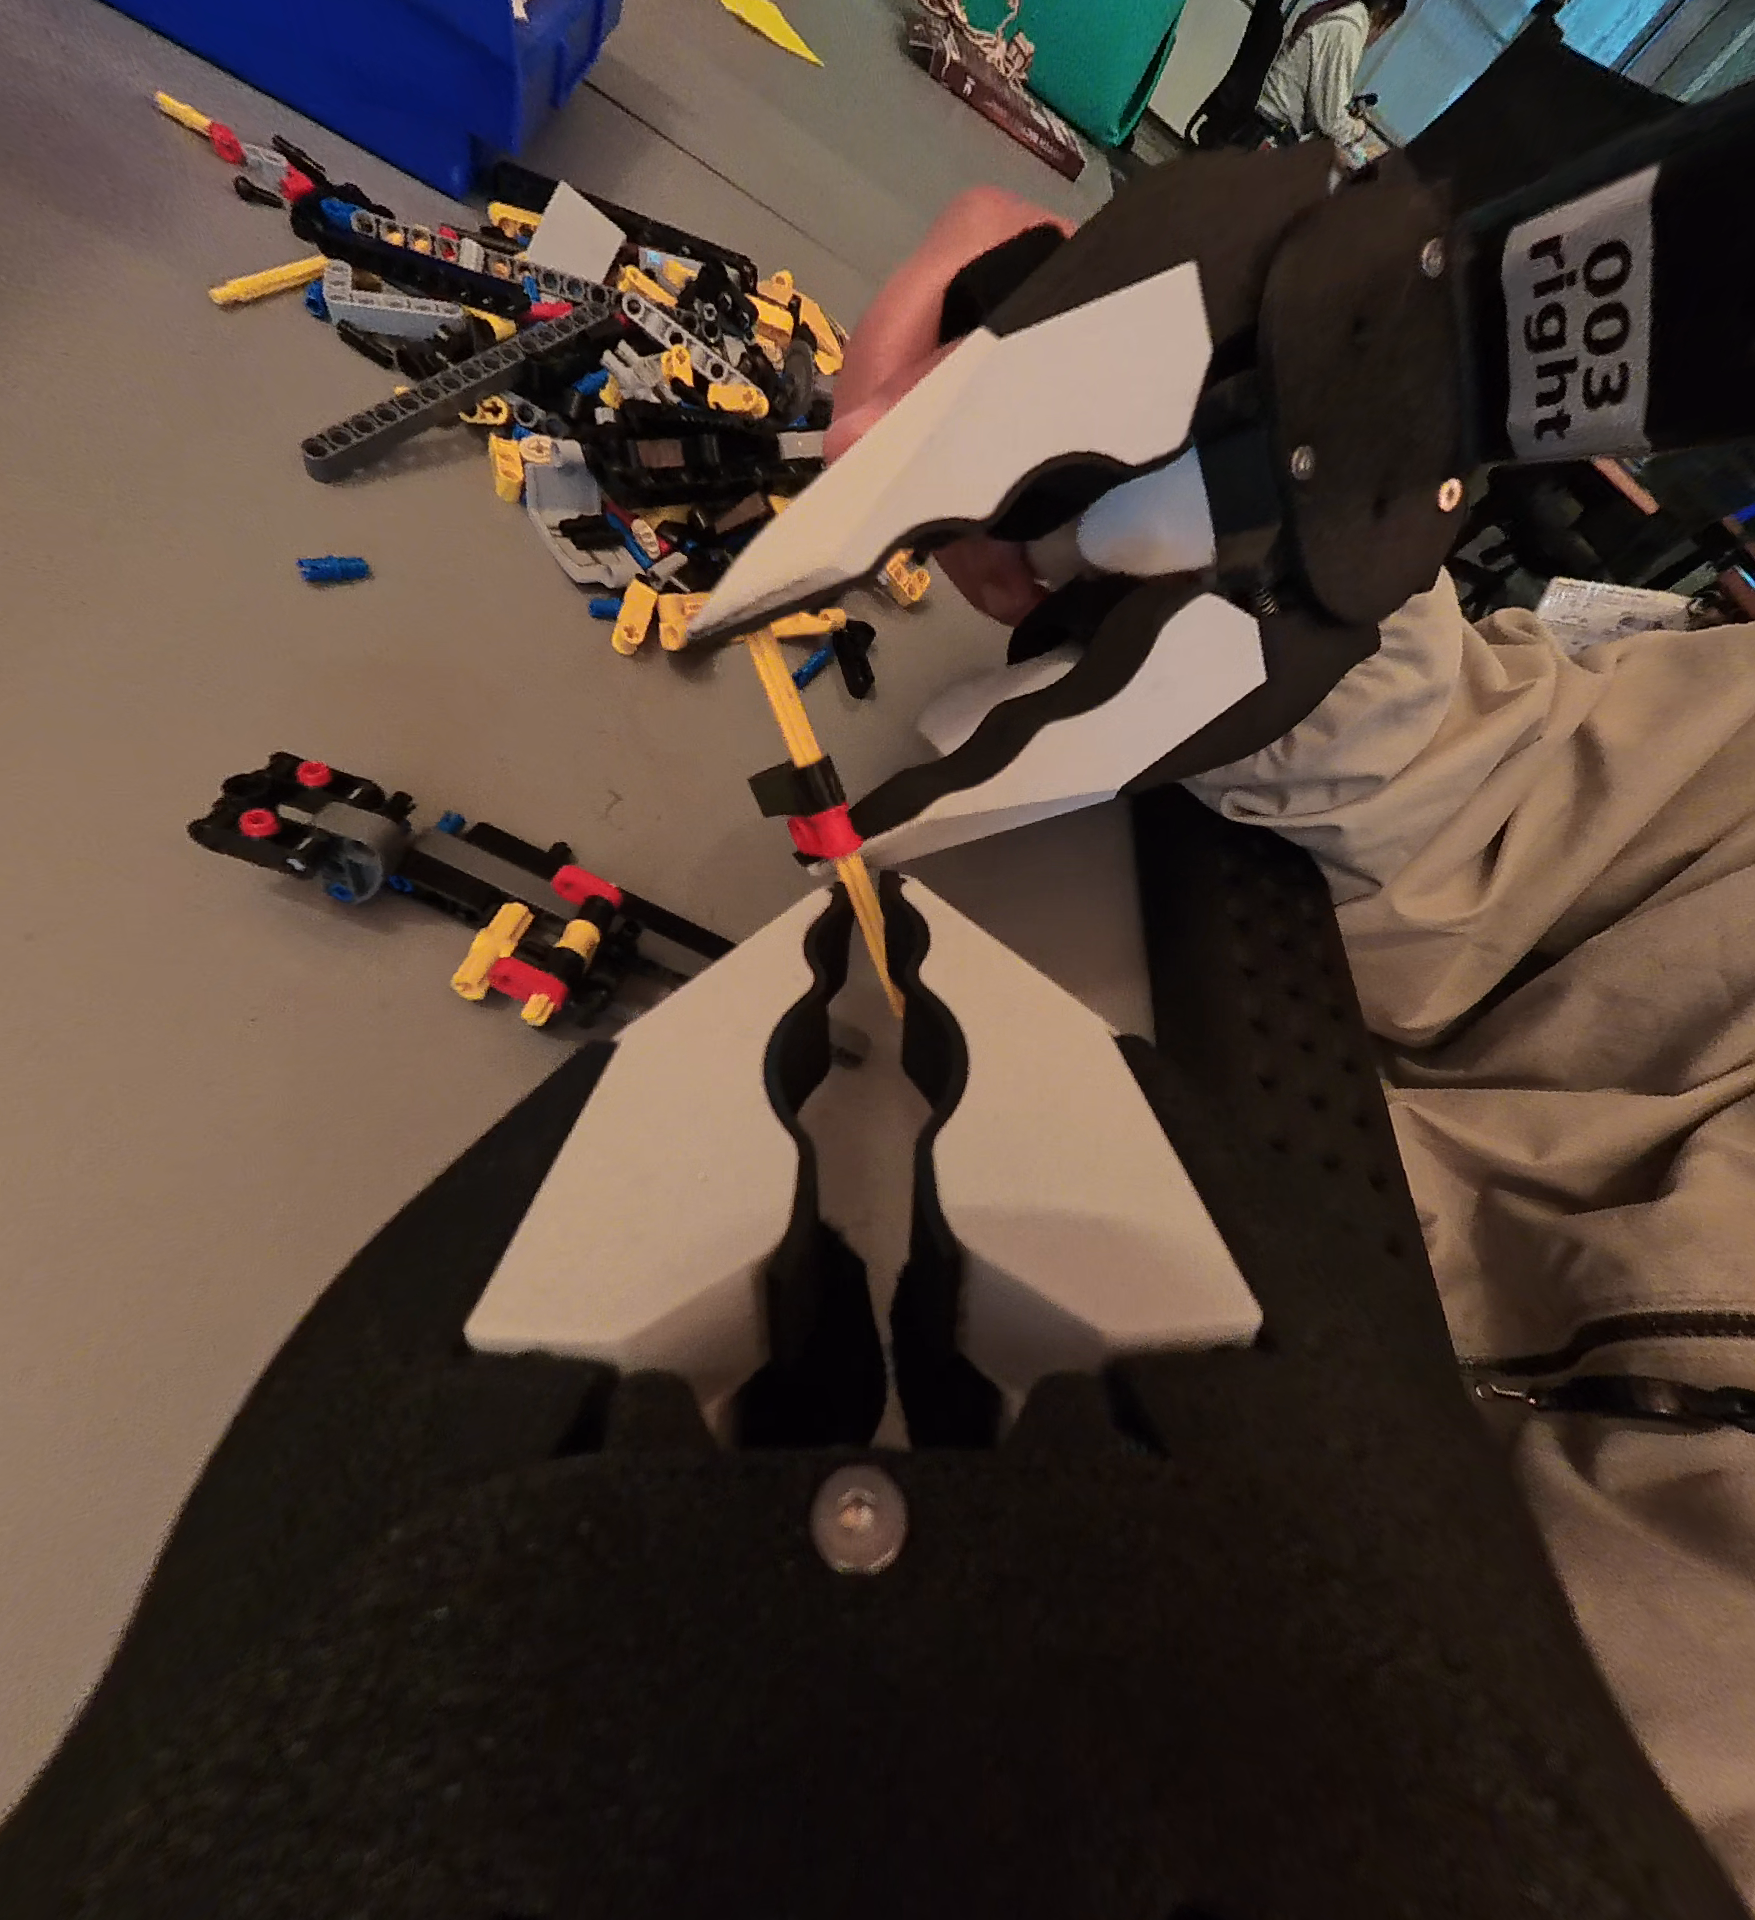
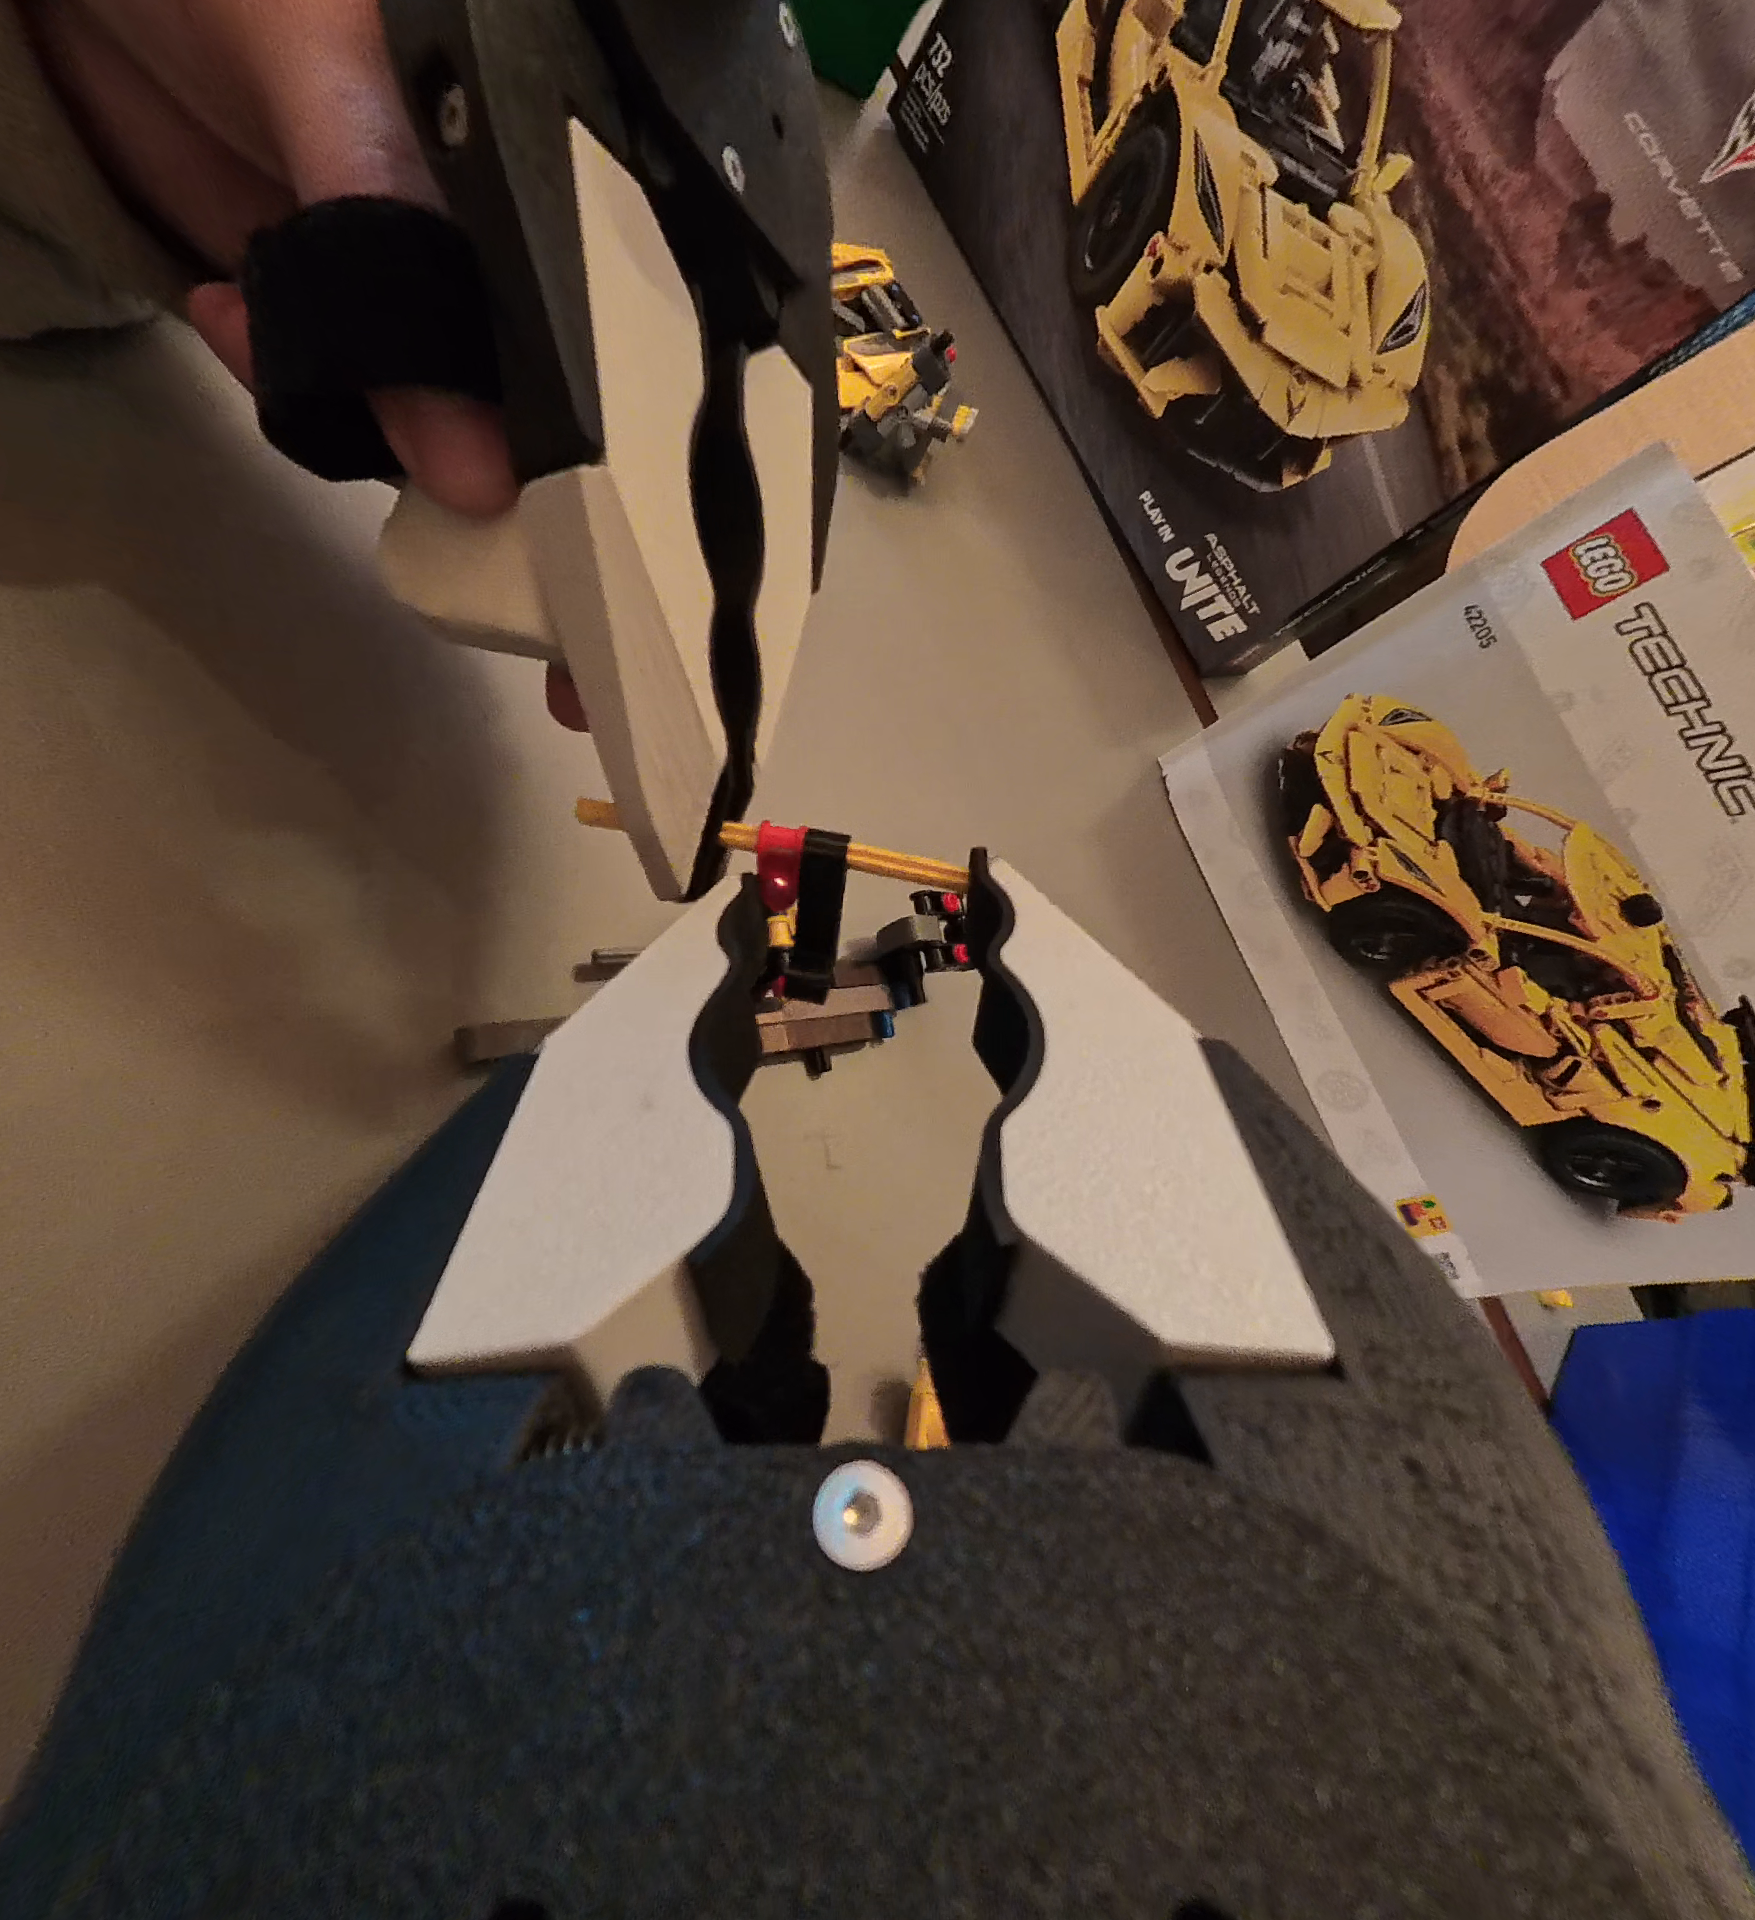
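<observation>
My left gripper (image 1: 862, 894) is shut on one end of a thin yellow axle (image 1: 800, 727). The axle carries a red bush (image 1: 819, 834) and a black connector (image 1: 795, 788). My right gripper (image 1: 774, 732) is open and straddles the axle lengthwise. One fingertip (image 1: 707, 621) is at the axle's far end, the other is against the red bush. In the right wrist view the left gripper (image 2: 701, 878) comes down from above onto the axle (image 2: 894, 857), with the red bush (image 2: 774, 840) and black connector (image 2: 819, 914) between my right gripper's (image 2: 857, 888) tips.
A pile of loose building pieces (image 1: 624, 395) and a partly built black assembly (image 1: 457, 894) lie on the grey table (image 1: 125, 1039). A blue bin (image 1: 385, 73) stands behind. A set box (image 2: 1320, 260), a booklet (image 2: 1527, 883) and a small yellow model (image 2: 883, 353) lie right.
</observation>
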Available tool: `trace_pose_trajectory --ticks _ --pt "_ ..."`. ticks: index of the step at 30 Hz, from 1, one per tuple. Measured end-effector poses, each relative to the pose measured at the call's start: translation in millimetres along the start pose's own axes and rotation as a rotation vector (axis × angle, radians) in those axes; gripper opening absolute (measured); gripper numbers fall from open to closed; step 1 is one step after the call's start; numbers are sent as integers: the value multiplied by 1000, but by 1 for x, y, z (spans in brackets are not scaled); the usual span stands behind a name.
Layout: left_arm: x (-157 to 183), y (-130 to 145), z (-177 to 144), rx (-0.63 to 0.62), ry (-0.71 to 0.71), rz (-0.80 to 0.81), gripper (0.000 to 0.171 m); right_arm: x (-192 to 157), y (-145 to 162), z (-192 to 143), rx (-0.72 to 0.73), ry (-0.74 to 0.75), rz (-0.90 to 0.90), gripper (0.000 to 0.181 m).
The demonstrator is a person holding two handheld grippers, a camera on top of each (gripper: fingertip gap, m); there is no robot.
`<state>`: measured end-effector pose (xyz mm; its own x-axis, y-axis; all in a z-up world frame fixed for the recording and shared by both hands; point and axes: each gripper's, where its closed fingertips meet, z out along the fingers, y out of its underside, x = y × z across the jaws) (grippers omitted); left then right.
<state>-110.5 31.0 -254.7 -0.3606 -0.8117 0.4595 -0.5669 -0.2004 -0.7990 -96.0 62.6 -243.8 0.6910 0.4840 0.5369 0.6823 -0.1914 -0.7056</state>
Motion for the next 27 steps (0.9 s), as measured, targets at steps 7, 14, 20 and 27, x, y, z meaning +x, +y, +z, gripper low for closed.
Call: trace_pose_trajectory --ticks 7,14,20,27 --pt "-4 2 0 -13 -37 15 6 -1 3 3 -55 14 -101 37" --pt "-16 -17 -15 110 -57 -64 16 10 5 3 -65 59 -69 37" --pt "-5 -49 -33 353 201 -300 31 28 -30 -15 183 164 14 38" --pt "14 -67 -48 457 379 -364 36 54 -49 -38 333 368 -6 38"
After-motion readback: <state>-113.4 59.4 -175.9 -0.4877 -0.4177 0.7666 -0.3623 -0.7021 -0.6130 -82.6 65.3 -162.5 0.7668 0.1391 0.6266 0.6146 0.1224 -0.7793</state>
